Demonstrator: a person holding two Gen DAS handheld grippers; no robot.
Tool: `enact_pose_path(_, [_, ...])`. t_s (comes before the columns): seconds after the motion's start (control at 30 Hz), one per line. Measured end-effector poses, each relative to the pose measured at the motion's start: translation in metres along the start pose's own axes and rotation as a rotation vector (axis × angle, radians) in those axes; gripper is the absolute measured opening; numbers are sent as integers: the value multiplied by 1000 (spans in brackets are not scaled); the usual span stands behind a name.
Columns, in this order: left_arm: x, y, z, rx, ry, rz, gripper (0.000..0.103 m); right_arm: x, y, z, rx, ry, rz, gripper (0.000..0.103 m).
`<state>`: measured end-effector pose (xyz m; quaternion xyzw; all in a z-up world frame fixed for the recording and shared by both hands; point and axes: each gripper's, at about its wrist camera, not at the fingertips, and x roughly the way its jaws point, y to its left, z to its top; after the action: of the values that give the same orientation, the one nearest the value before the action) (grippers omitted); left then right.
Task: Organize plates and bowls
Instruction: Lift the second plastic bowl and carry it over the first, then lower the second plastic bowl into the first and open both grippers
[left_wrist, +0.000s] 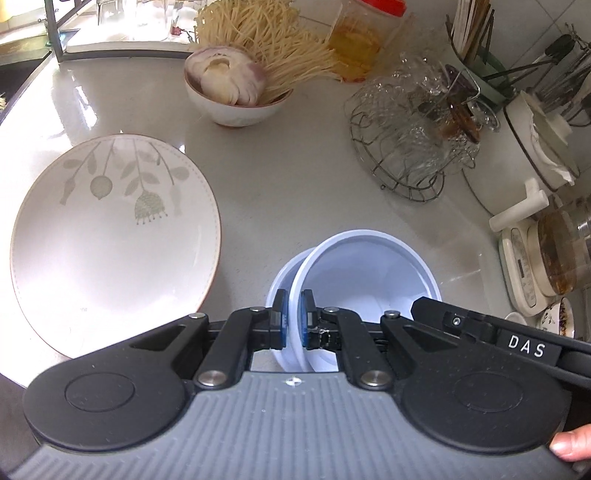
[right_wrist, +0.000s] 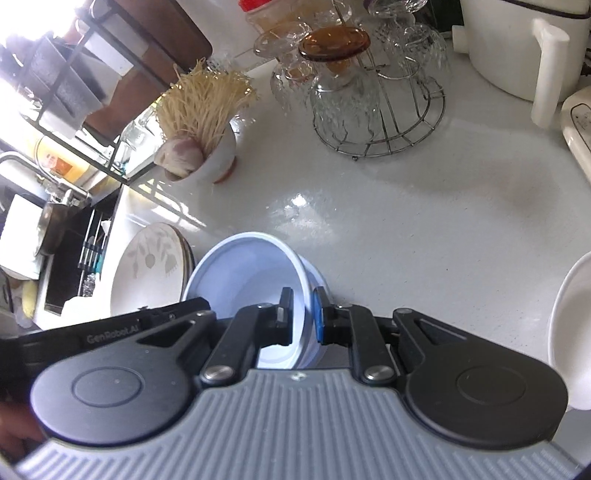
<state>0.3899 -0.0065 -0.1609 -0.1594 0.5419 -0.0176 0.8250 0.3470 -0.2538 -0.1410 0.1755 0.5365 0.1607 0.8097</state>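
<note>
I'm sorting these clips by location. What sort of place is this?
Most likely a home kitchen counter: a wire rack of upturned glasses, a bowl of noodles and garlic, and a floral plate.

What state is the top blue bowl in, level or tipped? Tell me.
Tipped. The top blue bowl leans inside the lower bowl, rims not parallel. Left gripper and right gripper each pinch its rim.

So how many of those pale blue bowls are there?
2. One tilted blue bowl is pinched at its rim by both the left gripper and right gripper, sitting in a second blue bowl beneath. More could be hidden.
</note>
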Motion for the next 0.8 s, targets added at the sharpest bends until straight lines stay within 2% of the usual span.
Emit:
enact_pose_path(0.33, [7, -7, 4, 48, 0, 40, 9, 14, 4, 2, 4, 49, -44, 15])
enact_pose_path(0.37, [8, -6, 3, 42, 7, 35, 9, 14, 4, 2, 8, 56, -41, 21])
enact_pose_path(0.47, [8, -2, 2, 23, 15, 28, 9, 12, 6, 2, 12, 41, -32, 47])
enact_pose_path(0.67, [-2, 5, 3, 8, -11, 26, 9, -1, 12, 5, 2, -2, -27, 48])
enact_pose_path(0.8, [-16, 0, 4, 34, -43, 16, 9, -17, 17, 6, -11, -54, -25, 48])
